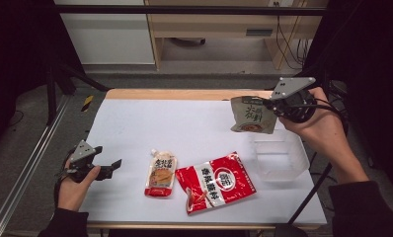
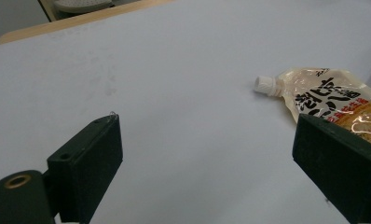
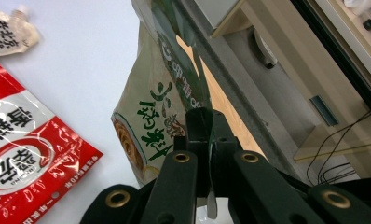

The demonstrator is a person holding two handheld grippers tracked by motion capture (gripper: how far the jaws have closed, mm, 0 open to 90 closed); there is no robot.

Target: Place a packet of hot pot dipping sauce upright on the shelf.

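Nearest the high cam, at 6 o'clock on the counter (image 1: 135, 123), lies the red pouch (image 1: 216, 181), flat, w/ its lower corner close to the front edge. Its big white characters show but I can't read them for sure. In the right gripper view its left side is cut off by the frame.

At 7 o'clock lies the spouted pouch (image 1: 161, 174), just beside the red one, cap pointing away from the person. Its dark print is too small to read. In the left gripper view the near jaw hides its lower part and the frame cuts its right end.

Left gripper (image 1: 110, 168) sits at 8 o'clock by the counter's left edge, jaws wide apart w/ nothing between them; lots of bare counter ahead of it.

Right gripper (image 1: 269, 104) is at 2 o'clock, raised, jaws together and clamped on the top edge of the green-beige pouch (image 1: 251, 116), which hangs off the counter. Green brush characters on it, not legible; the jaws hide its pinched edge.

Below it at 4 o'clock stands the clear tub (image 1: 278, 157), near the right edge; its walls are faint against the white surface.
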